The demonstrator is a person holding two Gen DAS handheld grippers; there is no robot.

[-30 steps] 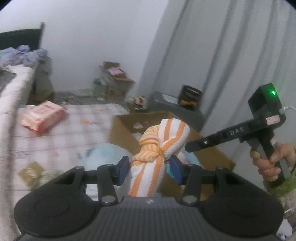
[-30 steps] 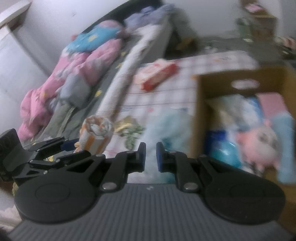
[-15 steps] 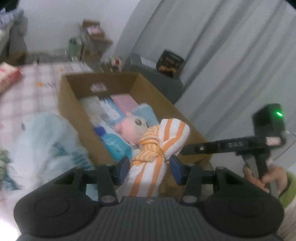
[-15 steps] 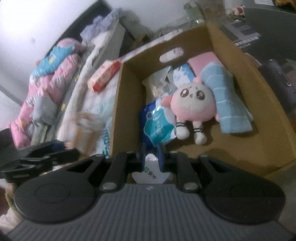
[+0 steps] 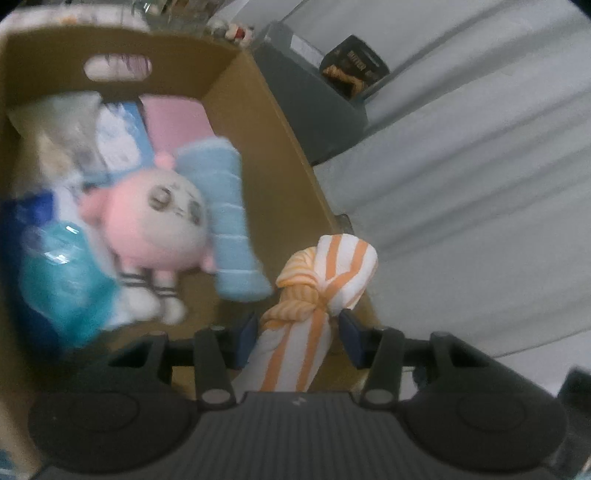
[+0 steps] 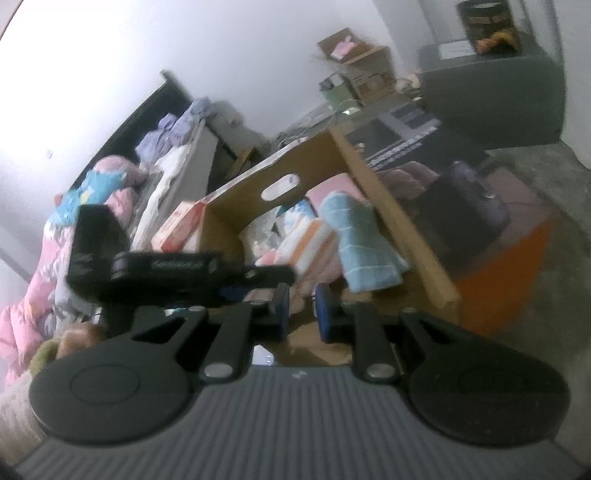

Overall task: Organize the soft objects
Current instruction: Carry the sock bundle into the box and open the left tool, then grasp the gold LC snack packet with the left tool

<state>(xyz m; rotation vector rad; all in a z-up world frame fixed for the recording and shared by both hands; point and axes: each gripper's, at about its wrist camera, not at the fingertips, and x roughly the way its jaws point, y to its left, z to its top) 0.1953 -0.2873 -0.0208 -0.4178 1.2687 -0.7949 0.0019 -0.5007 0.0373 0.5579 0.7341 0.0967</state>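
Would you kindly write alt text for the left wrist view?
The left tool grips a knotted orange-and-white striped cloth above the near corner of an open cardboard box. Inside lie a pink plush toy, a rolled blue towel and blue packets.

grey curtain point(image 5: 480, 184) right of the fingers, dark grey cabinet point(image 6: 491, 92) far ahead with a black-and-gold box point(image 6: 484, 22) on top, bed point(image 6: 177, 173) to the left piled with pink bedding point(image 6: 33, 291), small cardboard boxes point(image 6: 354, 55) against the white wall point(image 6: 147, 48), orange patch on the floor point(image 6: 506, 277) right of the fingers
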